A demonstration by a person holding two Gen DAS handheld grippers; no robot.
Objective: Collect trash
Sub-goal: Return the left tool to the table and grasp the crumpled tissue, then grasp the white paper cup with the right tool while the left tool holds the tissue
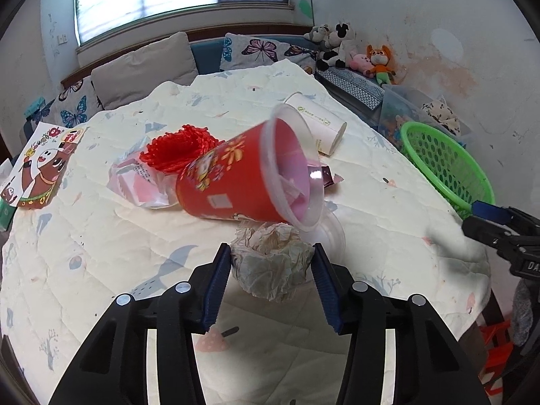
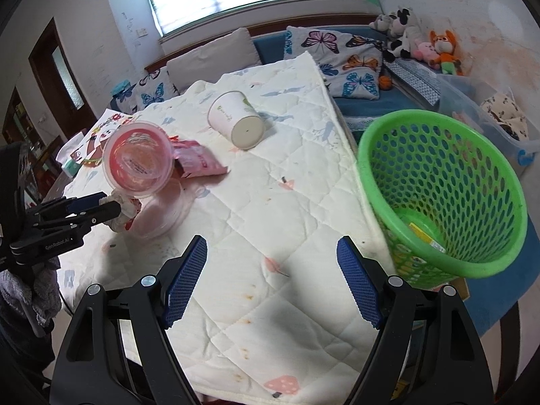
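Left wrist view: the left tool (image 1: 271, 253) has its blue pads closed on a crumpled paper wad (image 1: 271, 266), held just over the quilt-covered bench (image 1: 388, 202). That wad looks feather-light and soft; it squashes rather than slips, so a pinch across its middle, as here, should hold fine.

Right beside it, apparently touching, a red plastic cup (image 1: 236, 179) lies tipped on its side with its clear lid end toward the tool. I'd judge it light, thin-walled and slick, likely to roll or buckle; the rim looks the safest place to take it.

Farther back a white paper cup (image 2: 236, 118) lies on its side, and a pink wrapper (image 2: 195, 162) lies flat, both light.

The right tool (image 2: 271, 280) stands wide open and empty above the bench, near the green basket (image 2: 449, 263) off the bench's edge.
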